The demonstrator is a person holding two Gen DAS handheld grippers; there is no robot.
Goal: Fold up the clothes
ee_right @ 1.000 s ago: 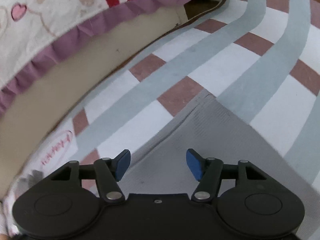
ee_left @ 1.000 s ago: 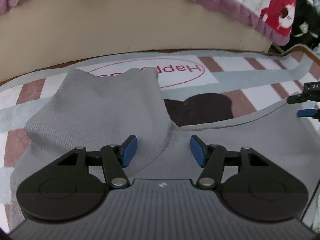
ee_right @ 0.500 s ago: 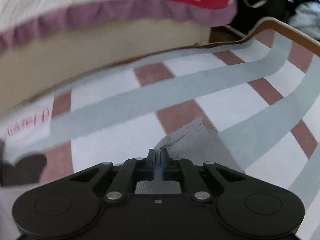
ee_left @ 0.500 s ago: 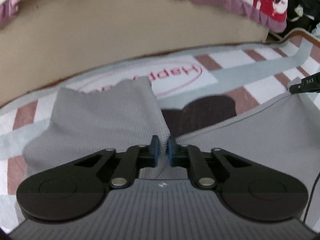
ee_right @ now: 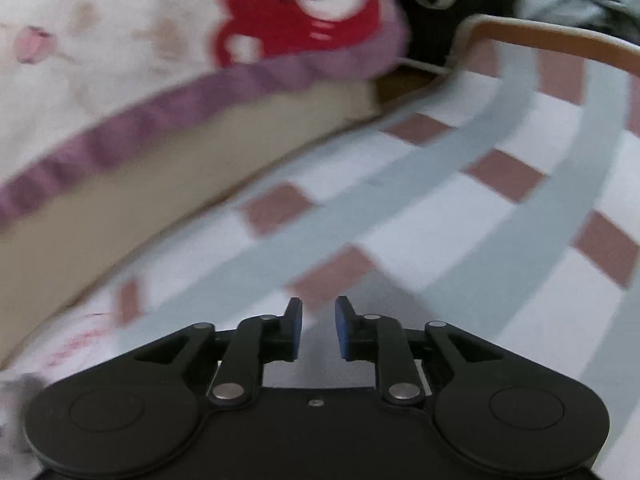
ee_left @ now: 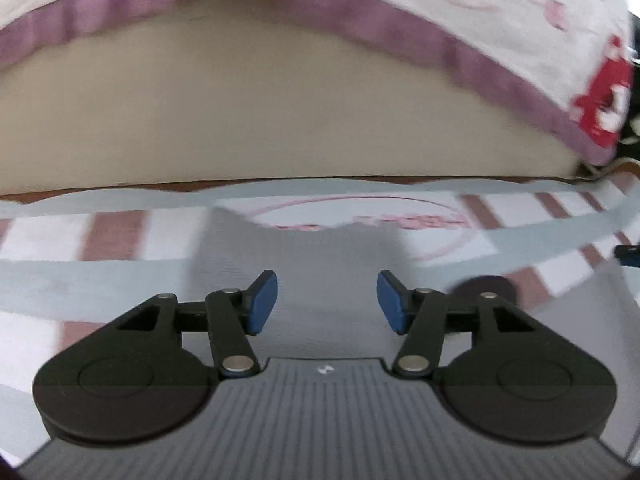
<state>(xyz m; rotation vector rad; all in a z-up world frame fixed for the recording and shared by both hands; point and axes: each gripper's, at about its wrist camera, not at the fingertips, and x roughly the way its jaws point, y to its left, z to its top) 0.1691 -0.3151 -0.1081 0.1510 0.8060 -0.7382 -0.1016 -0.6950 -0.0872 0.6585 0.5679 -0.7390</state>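
I work over a striped mat (ee_left: 120, 280) on the floor; bed skirt (ee_left: 280, 120) far. Grey garment (ee_left: 320, 264) lies under left tongs (ee_left: 327, 300), opening, empty. Right tongs (ee_right: 319, 328) opening narrowly, empty; open mat right.

Half a second ago both grippers are pinched onto the grey garment (ee_left: 320, 256); now the left gripper (ee_left: 327, 302) stands with its jaws opening, the blue pads clear of the cloth lying beneath them. The right gripper (ee_right: 319, 330) is opening too, only narrowly so far, its pads apart. The left view has swung toward the bedside, so the purple frill (ee_left: 360, 12) fills more of it, blurred
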